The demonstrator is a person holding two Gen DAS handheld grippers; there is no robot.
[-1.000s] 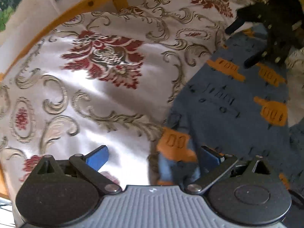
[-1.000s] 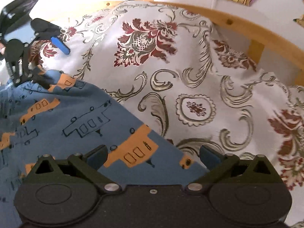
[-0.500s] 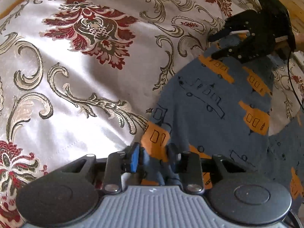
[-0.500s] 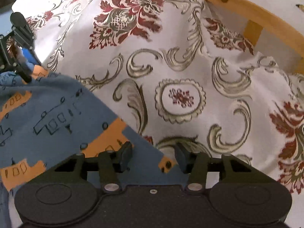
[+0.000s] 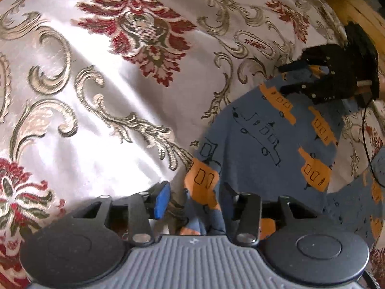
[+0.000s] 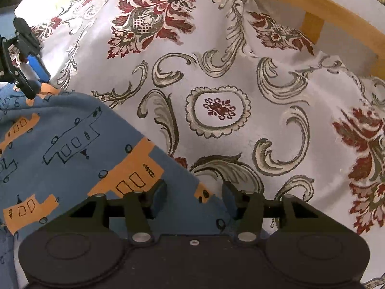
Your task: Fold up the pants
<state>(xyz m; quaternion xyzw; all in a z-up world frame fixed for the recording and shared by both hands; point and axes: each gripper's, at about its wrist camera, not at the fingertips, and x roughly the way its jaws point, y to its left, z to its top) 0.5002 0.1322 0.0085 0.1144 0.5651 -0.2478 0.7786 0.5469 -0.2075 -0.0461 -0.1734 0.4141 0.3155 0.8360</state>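
**Both grippers at the hem of the pants**

No readable brand or label shows. The pants (image 5: 272,130) carry only printed drawings: orange blocks with small black window shapes, and black outline vehicles with wheels, on blue cloth. Near 1 orange block at the right of the left wrist view there is tiny black print, too small to read. A small pale mark sits on the grey body of the left gripper, not legible.

The pants lie on a white bedspread (image 5: 96,110) with red flowers and grey-gold scrolls. In the left wrist view they fill the lower right of the frame; in the right wrist view, the lower left (image 6: 72,149). A wooden rail (image 6: 312,2) runs across the upper right there.

The left gripper (image 5: 192,198) is partly closed, and bunched cloth of the pants stands between its 2 fingers; whether the pads press it I cannot tell. The right gripper (image 6: 193,198) is also half closed, with the pants edge lying between its fingers, not clamped as far as seen.
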